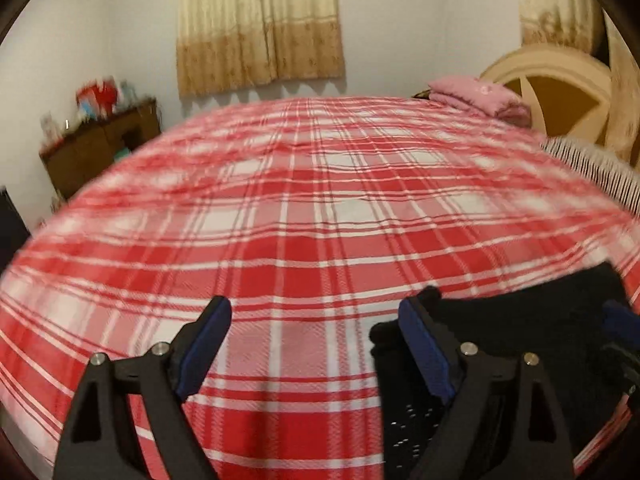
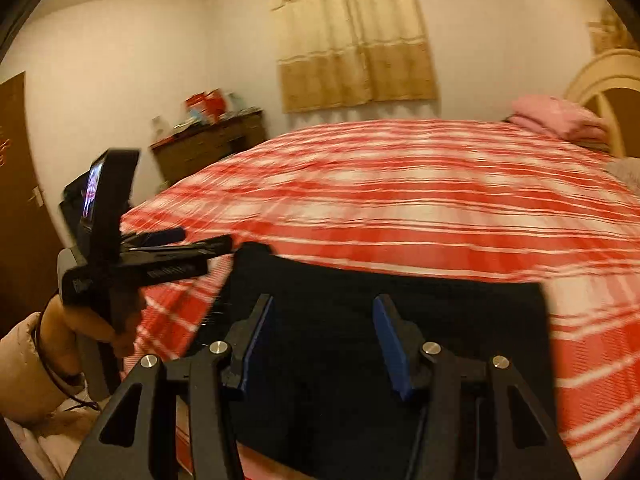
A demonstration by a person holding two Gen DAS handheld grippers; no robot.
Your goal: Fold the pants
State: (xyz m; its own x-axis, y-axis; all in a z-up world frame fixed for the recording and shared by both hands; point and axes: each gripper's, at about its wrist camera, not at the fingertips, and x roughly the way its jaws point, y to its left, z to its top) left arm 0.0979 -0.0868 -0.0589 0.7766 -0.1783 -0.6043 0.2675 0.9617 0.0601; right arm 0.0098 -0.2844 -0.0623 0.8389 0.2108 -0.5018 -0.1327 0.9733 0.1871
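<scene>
Pants point(image 2: 360, 344): black, soft matte cloth, folded into a flat rectangular block with a straight far edge. They lie on the near part of the bed, at its front edge; in the left wrist view the same dark block point(image 1: 520, 320) sits to the right of the left gripper.

Bed cover point(image 1: 320, 208): woven plaid in red, pink and white, lightly ribbed, spread smooth over the whole mattress.

Left gripper point(image 1: 316, 344): black frame with blue pads, jaws spread wide over bare plaid, nothing between them. The right-hand pad stands at the pants' left edge; contact cannot be told. Seen from the right wrist point(image 2: 180, 240), it is carried by a hand point(image 2: 80, 328) in a pale padded sleeve point(image 2: 24, 364).

Right gripper point(image 2: 324, 344): same build, jaws about half apart above the pants; whether the pads press cloth cannot be told.

Pink blanket point(image 1: 480, 96): thick, folded, at the far corner beside a cream arched headboard point(image 1: 552, 80).

Curtain point(image 1: 260, 28): beige patterned fabric, scalloped hem.

Wooden dresser point(image 2: 208, 144): dark brown, topped with blurred red and white items.
</scene>
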